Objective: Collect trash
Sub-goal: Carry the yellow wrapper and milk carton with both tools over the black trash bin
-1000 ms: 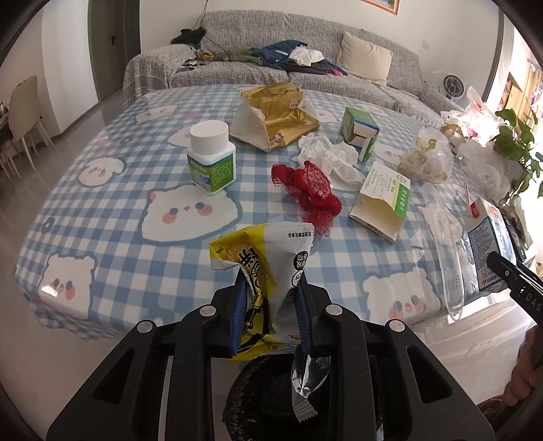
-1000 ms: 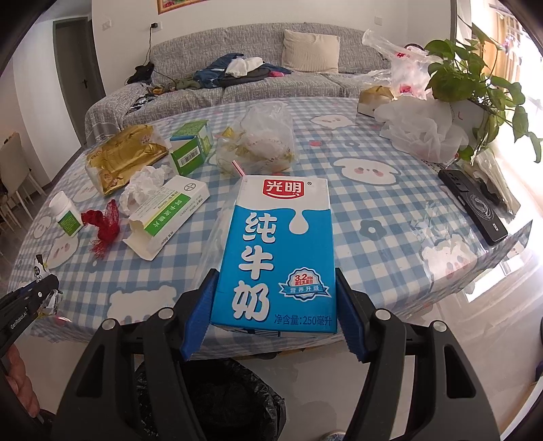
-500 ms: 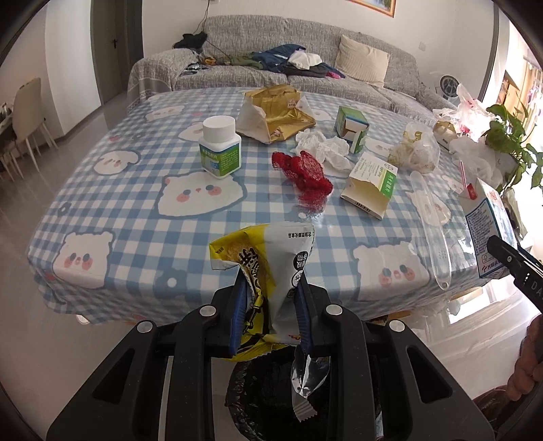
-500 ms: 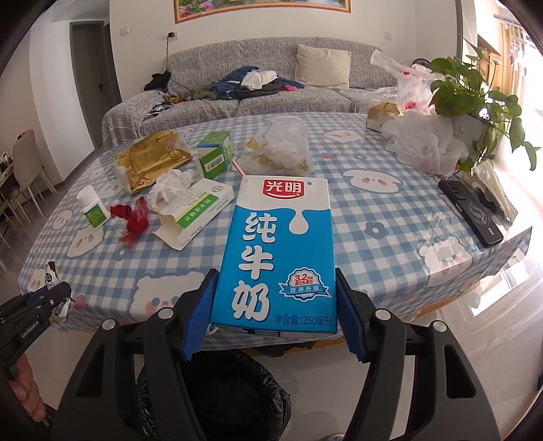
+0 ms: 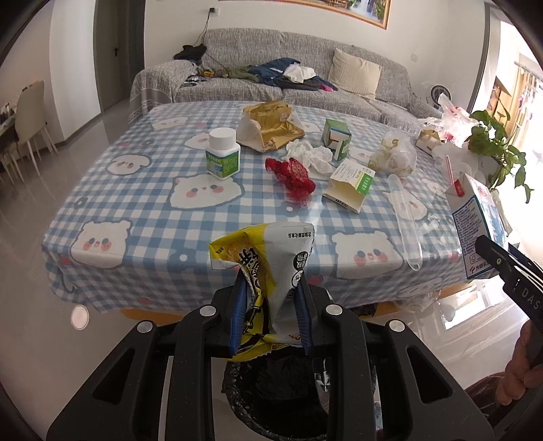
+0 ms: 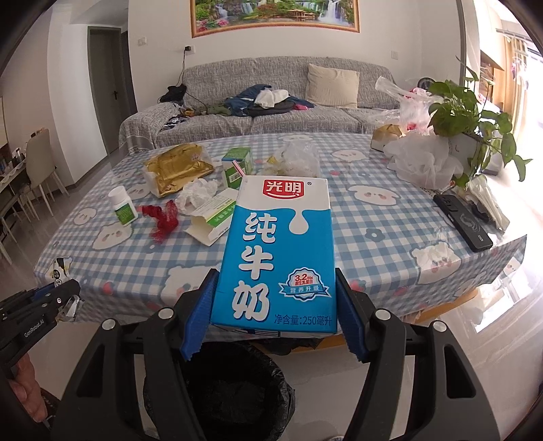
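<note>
Your left gripper (image 5: pixel 269 305) clamps the snack wrapper (image 5: pixel 268 261), your right gripper (image 6: pixel 273 315) clamps the milk carton (image 6: pixel 276 251); both sit above the trash bin (image 6: pixel 217 390), likely for dropping.

A grey sofa (image 6: pixel 271 98) stands far behind the table, with clothes (image 6: pixel 268 101) heaped on it and a cream cushion (image 6: pixel 331 84) to their right. A framed landscape (image 6: pixel 275 15) hangs above. A potted plant (image 6: pixel 471 135) and a black remote (image 6: pixel 463 222) sit at the table's right
</note>
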